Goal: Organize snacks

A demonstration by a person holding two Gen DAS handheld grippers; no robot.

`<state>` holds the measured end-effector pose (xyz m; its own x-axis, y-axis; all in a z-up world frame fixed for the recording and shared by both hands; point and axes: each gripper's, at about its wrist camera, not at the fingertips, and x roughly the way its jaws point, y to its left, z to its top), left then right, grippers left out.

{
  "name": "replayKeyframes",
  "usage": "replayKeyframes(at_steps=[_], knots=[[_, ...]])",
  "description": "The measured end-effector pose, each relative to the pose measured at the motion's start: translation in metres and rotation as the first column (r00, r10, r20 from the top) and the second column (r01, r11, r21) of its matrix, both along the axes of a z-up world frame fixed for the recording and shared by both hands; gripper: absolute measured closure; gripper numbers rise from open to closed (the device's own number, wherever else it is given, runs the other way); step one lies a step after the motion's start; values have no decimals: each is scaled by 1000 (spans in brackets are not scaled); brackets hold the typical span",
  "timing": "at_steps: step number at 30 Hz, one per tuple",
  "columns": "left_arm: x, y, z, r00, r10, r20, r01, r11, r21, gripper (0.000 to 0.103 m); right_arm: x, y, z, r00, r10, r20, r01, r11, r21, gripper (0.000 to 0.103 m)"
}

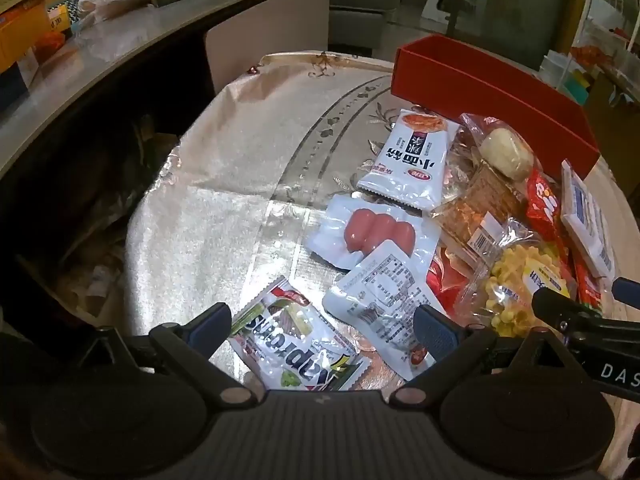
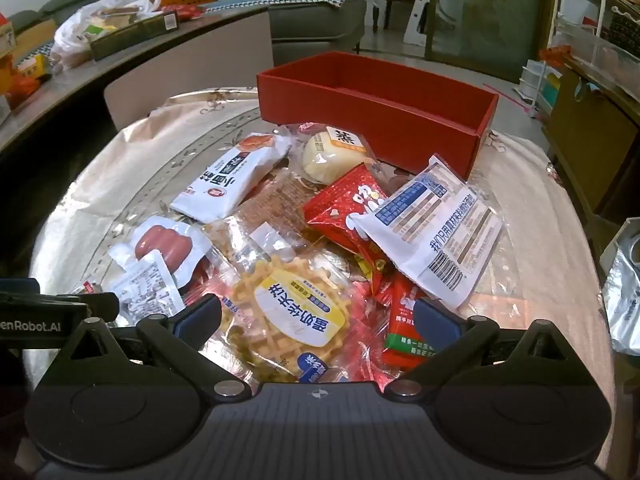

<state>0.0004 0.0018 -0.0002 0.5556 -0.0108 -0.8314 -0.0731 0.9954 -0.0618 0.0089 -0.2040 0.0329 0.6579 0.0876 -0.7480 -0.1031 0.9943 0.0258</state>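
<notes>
A pile of snack packs lies on the round table in front of an empty red box [image 2: 380, 108], which also shows in the left wrist view [image 1: 492, 96]. My left gripper [image 1: 324, 328] is open, low over a green and white snack pack [image 1: 292, 340] and a white sachet [image 1: 384, 304]. A sausage pack [image 1: 372, 232] and a white noodle pack [image 1: 412, 160] lie beyond. My right gripper [image 2: 318, 316] is open above a waffle pack [image 2: 292, 312]. Red packs [image 2: 344, 208], a white pack [image 2: 436, 232] and a bun [image 2: 328, 156] lie ahead.
The table wears a shiny floral cloth [image 1: 240, 152]. A long counter [image 2: 80, 76] with bags and boxes curves along the left. A sofa [image 2: 316, 12] stands behind. Shelves and a cabinet [image 2: 592, 120] stand at the right. A foil bag [image 2: 624, 296] lies at the right edge.
</notes>
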Motion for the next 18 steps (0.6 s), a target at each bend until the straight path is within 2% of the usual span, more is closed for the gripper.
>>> replayKeyframes(at_steps=[18], knots=[[-1,-3,-6,1000,-3,-15,3,1000,19,10,-1,-1,-3,1000,-1,-13,1,1000,-8,0]])
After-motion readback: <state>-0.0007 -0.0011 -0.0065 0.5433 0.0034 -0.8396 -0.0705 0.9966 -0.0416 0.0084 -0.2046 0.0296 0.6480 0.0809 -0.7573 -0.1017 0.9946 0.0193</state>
